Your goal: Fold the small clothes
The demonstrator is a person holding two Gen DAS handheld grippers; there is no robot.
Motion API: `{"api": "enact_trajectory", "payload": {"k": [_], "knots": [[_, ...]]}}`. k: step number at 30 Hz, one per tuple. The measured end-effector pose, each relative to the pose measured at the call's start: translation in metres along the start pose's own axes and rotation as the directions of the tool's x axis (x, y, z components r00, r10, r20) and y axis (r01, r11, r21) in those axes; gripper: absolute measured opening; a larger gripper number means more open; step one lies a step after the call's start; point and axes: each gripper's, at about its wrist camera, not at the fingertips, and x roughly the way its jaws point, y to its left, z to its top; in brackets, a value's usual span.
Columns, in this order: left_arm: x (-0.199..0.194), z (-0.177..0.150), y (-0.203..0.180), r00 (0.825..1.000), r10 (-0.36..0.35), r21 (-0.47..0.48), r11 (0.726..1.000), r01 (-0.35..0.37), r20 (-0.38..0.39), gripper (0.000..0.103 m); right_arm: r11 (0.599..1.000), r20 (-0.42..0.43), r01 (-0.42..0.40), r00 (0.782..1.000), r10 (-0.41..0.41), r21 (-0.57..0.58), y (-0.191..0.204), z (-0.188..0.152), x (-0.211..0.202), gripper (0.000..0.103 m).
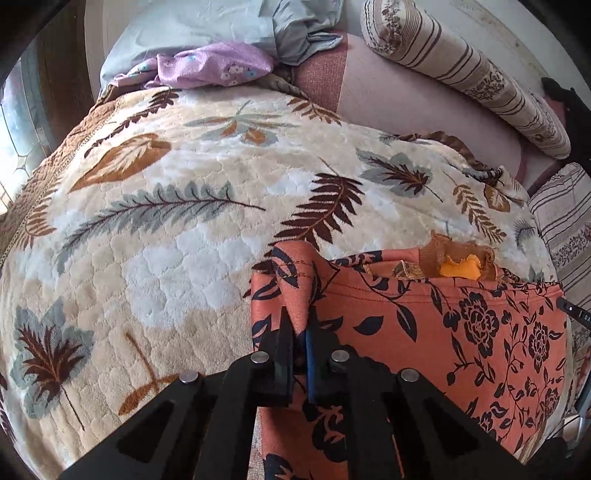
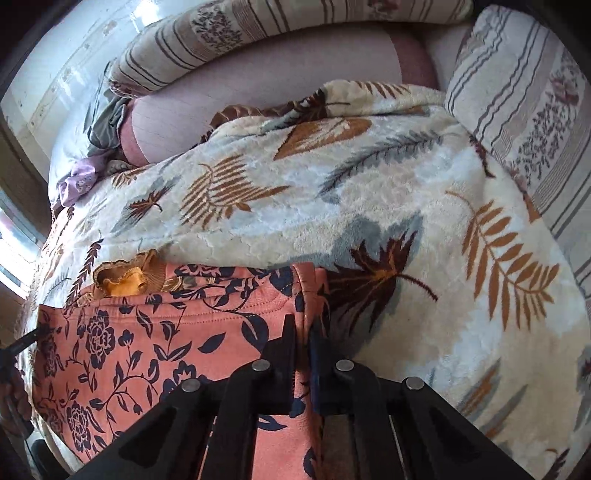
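Observation:
A small orange garment with a dark floral print (image 1: 424, 332) lies on the leaf-patterned blanket (image 1: 166, 221). My left gripper (image 1: 300, 325) is shut on its left edge, pinching a raised fold. My right gripper (image 2: 303, 332) is shut on the garment's (image 2: 147, 332) right edge. The cloth is stretched between the two grippers. A brown frilled collar with a yellow lining (image 1: 454, 264) shows at the garment's far edge, also in the right wrist view (image 2: 129, 278).
The blanket (image 2: 369, 203) covers a bed. Striped floral pillows (image 1: 461, 74) (image 2: 524, 92) lie at the far and right sides. A purple floral cloth (image 1: 207, 64) and a pale blue cloth (image 1: 207, 26) lie at the far left. The other gripper's tip (image 2: 29, 338) shows at the left edge.

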Motion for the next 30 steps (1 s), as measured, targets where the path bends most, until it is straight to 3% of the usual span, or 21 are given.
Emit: {"api": "enact_trajectory", "payload": {"k": [3,6,9,11,14,18,22,23,24,26,27,28,30], "knots": [[-0.01,0.01,0.0,0.999,-0.007,-0.006,1.0,0.007,0.043,0.005,0.999,0.07,0.026,0.997,-0.024,-0.024,0.007,0.011,-0.016,0.006],[0.012,0.013,0.0,0.999,0.031,-0.002,1.0,-0.031,0.023,0.005,1.0,0.066,0.031,0.997,-0.031,-0.005,0.004,0.02,-0.006,0.006],[0.058,0.003,0.004,0.993,0.078,-0.008,0.997,-0.079,-0.091,0.006,0.998,-0.015,0.042,0.999,-0.042,0.042,-0.008,0.017,0.036,0.006],[0.055,0.002,0.002,0.994,0.095,0.011,0.995,-0.095,-0.058,0.007,0.992,-0.095,0.004,0.995,0.008,0.125,-0.021,0.006,0.064,0.01],[0.045,0.007,0.005,0.994,0.087,-0.011,0.996,-0.088,-0.064,0.009,0.981,-0.049,-0.001,0.999,0.01,0.192,-0.03,0.0,0.052,0.028],[0.006,0.009,0.009,0.997,0.077,-0.055,0.996,-0.077,0.007,0.011,0.975,-0.013,0.003,1.0,0.0,0.224,-0.035,0.0,0.018,0.03],[-0.047,-0.014,-0.001,0.994,0.041,-0.041,0.998,-0.037,0.101,0.019,0.974,0.053,-0.119,0.992,0.111,0.192,-0.014,-0.008,-0.033,0.031],[-0.057,-0.023,-0.004,0.993,0.024,-0.043,0.999,-0.02,0.114,0.027,0.968,0.051,-0.176,0.984,0.169,0.182,-0.006,-0.014,-0.042,0.031],[-0.066,-0.033,-0.008,0.992,0.009,-0.038,0.999,-0.004,0.122,0.036,0.956,0.045,-0.24,0.971,0.235,0.171,0.004,-0.021,-0.048,0.037],[-0.073,-0.056,-0.016,0.991,-0.012,-0.02,1.0,0.014,0.131,0.04,0.927,0.022,-0.335,0.942,0.336,0.17,0.022,-0.041,-0.054,0.066],[-0.068,-0.066,-0.019,0.994,-0.017,-0.007,1.0,0.017,0.107,0.04,0.911,0.009,-0.371,0.927,0.375,0.178,0.028,-0.052,-0.053,0.077],[-0.058,-0.077,-0.022,0.998,-0.013,0.015,1.0,0.012,0.064,0.04,0.897,0.002,-0.398,0.914,0.405,0.193,0.03,-0.063,-0.048,0.076],[-0.025,-0.097,-0.021,0.995,0.094,0.056,0.994,-0.091,-0.043,0.04,0.899,-0.054,-0.371,0.918,0.393,0.233,0.028,-0.086,-0.027,0.076]]}}
